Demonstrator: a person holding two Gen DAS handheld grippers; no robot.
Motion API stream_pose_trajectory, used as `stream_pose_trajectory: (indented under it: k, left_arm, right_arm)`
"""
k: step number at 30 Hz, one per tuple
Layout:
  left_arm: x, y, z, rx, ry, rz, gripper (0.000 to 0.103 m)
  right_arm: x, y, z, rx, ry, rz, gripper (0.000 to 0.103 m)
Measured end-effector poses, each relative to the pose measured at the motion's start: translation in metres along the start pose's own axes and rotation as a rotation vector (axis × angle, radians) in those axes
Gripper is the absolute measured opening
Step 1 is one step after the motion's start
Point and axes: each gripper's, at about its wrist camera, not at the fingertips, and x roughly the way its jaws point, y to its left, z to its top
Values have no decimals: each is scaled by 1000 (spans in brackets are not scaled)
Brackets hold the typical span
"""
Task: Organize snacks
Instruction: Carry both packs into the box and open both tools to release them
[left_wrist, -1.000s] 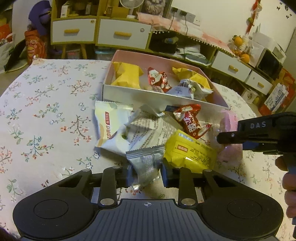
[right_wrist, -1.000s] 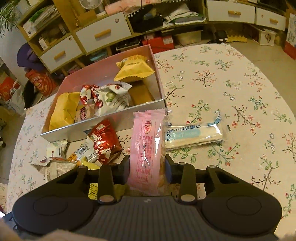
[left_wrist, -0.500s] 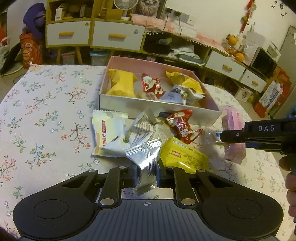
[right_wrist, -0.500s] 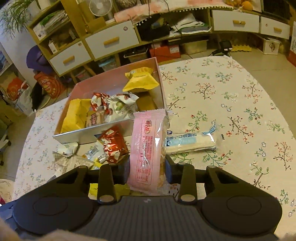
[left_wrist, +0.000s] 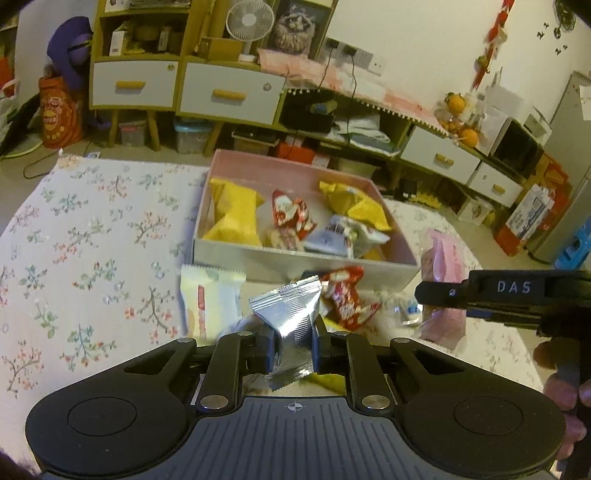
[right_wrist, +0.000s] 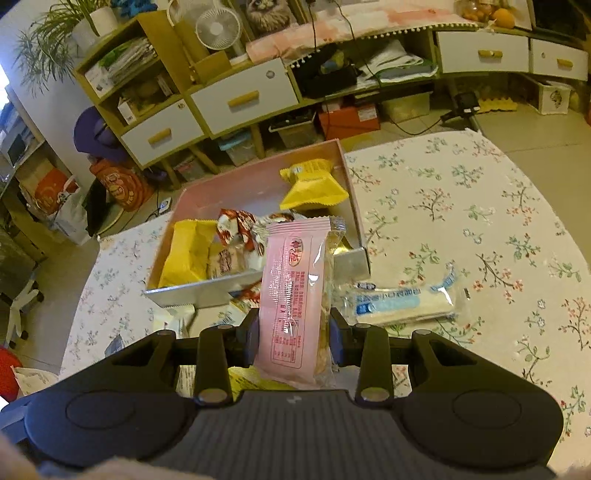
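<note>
Two packets are up off the flowered worktop (left_wrist: 92, 236), one in each tongs. The left tongs (left_wrist: 293, 345) are clenched on a crinkled silver foil snack packet (left_wrist: 290, 317), its long axis running away from the camera toward the shallow pink-lined cardboard box (left_wrist: 295, 258), which lies straight ahead and just beyond. The right tongs (right_wrist: 293, 338) grip a long pink plastic-wrapped snack bar (right_wrist: 291, 295) upright, pointing at the same box's near right corner. Both hands look about equally near the box; dropping in should need only a short forward carry over the near wall.
</note>
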Motion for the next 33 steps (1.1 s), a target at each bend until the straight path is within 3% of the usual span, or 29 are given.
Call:
stream_pose_trajectory:
  k: [14, 28, 33]
  left_arm:
    - [23, 7, 56, -5, 13, -9, 16]
    - [93, 10, 126, 60, 18, 47, 16]
    - [125, 16, 137, 67, 60, 65, 16]
  right_arm:
    - [16, 6, 39, 18, -12, 75, 34]
    - [69, 17, 77, -67, -11, 114, 34]
    - [86, 16, 82, -75, 10, 112, 34]
